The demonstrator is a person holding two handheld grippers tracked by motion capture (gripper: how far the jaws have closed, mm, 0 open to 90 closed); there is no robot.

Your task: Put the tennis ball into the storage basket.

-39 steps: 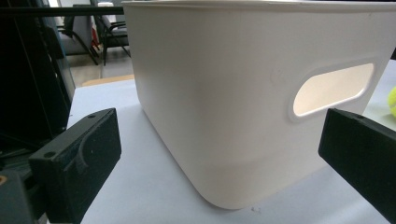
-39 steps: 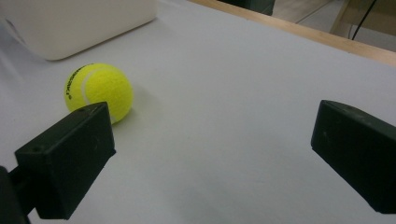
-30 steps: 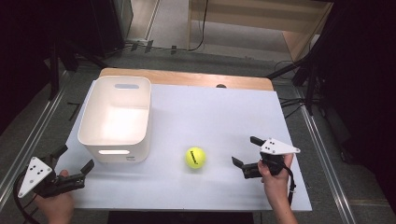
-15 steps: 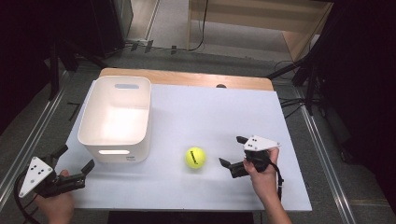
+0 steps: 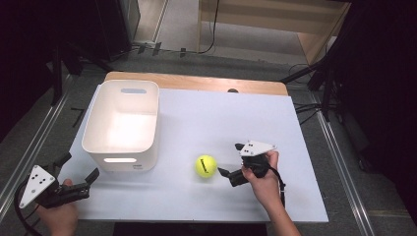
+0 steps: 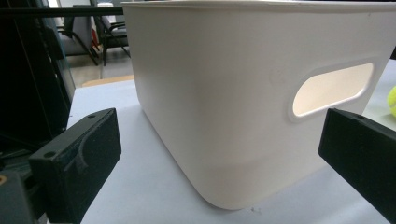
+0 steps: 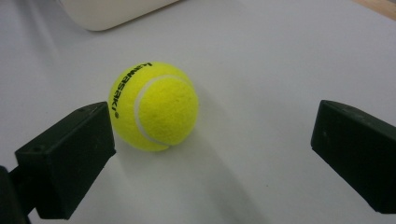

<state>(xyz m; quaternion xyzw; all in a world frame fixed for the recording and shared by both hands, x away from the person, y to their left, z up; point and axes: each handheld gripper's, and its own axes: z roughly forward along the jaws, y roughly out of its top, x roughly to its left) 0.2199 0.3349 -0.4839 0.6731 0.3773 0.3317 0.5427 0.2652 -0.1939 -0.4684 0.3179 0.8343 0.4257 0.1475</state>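
Dim room, grey floor, metal rails either side of a white table (image 5: 236,118) with a wooden strip along its far edge. One white bin (image 5: 123,125) on the left half, upright, a slot handle in each end wall. One yellow tennis ball (image 5: 206,165) on the bare table right of the bin's near corner, apart from it. Two tools — left tool (image 5: 77,166) off the near left corner beside the bin, jaws wide apart and holding nothing; right tool (image 5: 231,160) just right of the ball, jaws spread, pointed at it, not touching.

Left gripper view: bin wall (image 6: 243,107) close up with its handle slot, a sliver of ball (image 6: 392,100) at the right edge. Right gripper view: ball (image 7: 154,106) nearer the left jaw, black lettering on the felt — unreadable from the high view — and the bin's base (image 7: 112,11) at the top.
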